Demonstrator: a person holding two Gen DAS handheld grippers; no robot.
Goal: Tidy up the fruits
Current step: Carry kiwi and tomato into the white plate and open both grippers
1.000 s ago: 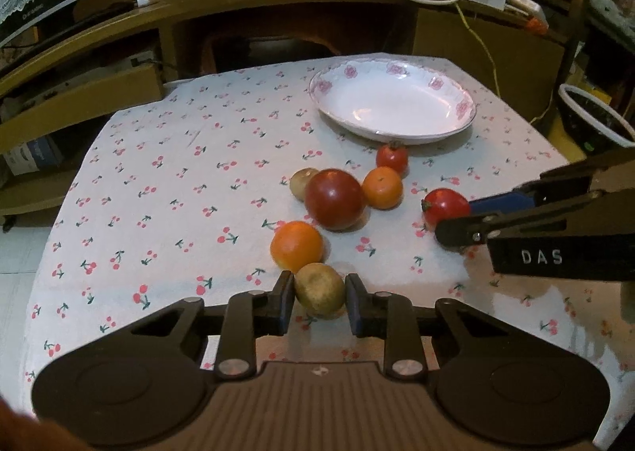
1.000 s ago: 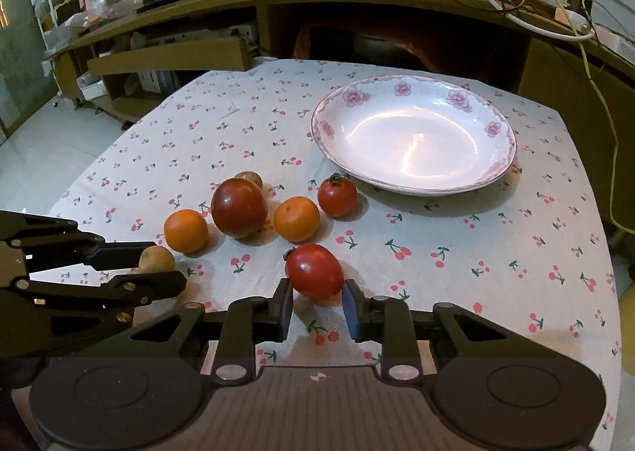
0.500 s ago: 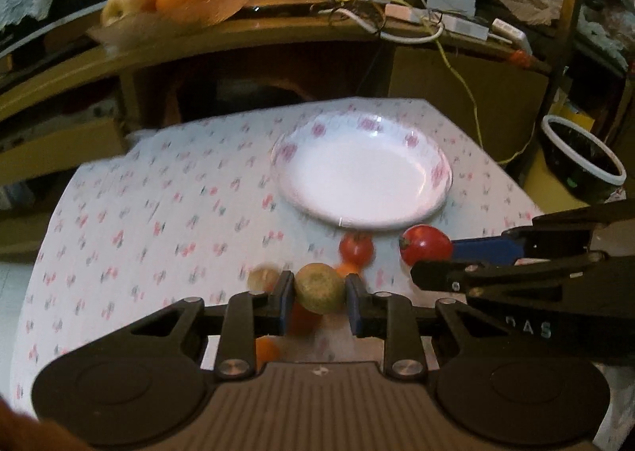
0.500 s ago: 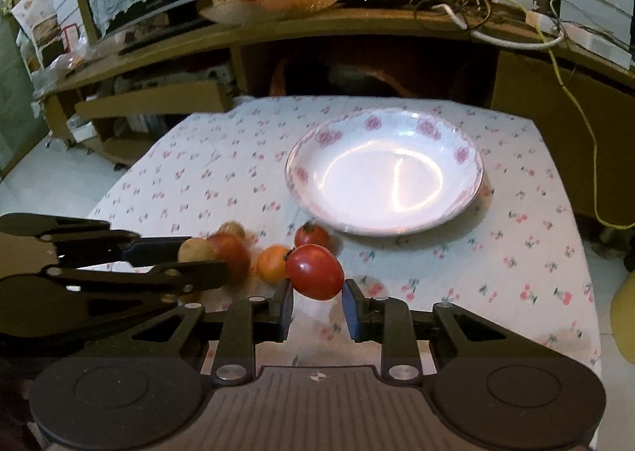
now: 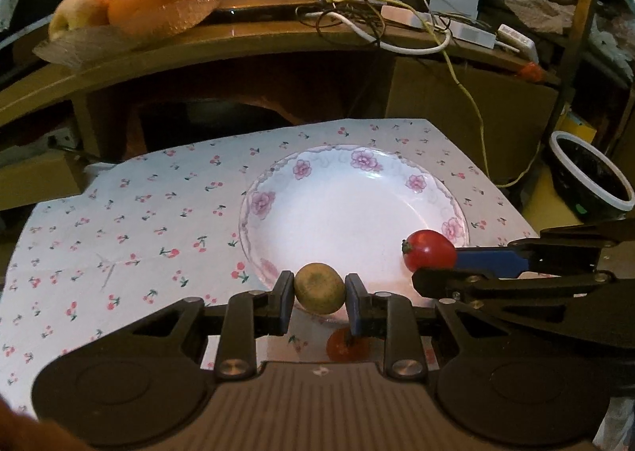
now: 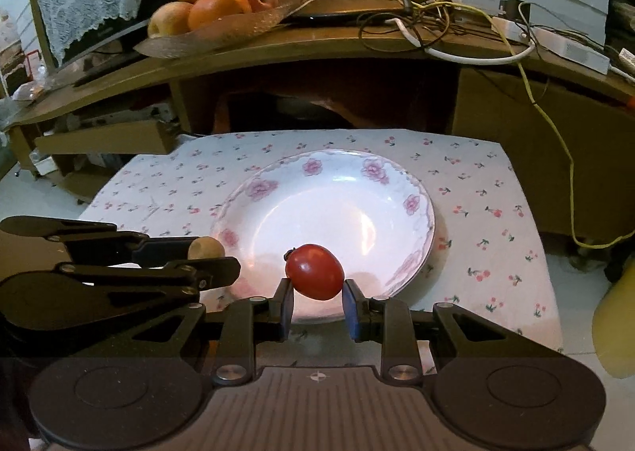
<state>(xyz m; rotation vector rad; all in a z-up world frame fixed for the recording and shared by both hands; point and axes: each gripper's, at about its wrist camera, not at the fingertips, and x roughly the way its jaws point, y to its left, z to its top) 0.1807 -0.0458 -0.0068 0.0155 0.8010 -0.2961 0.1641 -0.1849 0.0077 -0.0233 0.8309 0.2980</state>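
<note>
My left gripper [image 5: 319,294] is shut on a small brownish-green fruit [image 5: 319,288] and holds it above the near rim of the white flowered plate [image 5: 436,189]. My right gripper [image 6: 315,294] is shut on a red tomato [image 6: 314,271] and holds it above the plate's [image 6: 412,189] near part. The tomato [image 5: 428,251] and the right gripper also show in the left wrist view, to the right of my left gripper. The left gripper and its fruit [image 6: 206,247] show at the left of the right wrist view. The plate is empty.
A red fruit [image 5: 341,346] lies on the cherry-print tablecloth [image 5: 139,221] under my left gripper, mostly hidden. A wooden shelf behind the table holds a glass dish of oranges and apples [image 6: 206,10] and tangled cables [image 5: 357,14]. A dark bowl [image 5: 591,177] stands off the table's right.
Both grippers have lifted their fruits off the cloth and carried them forward to over the plate's near edge. The other fruits have dropped out of view below.
</note>
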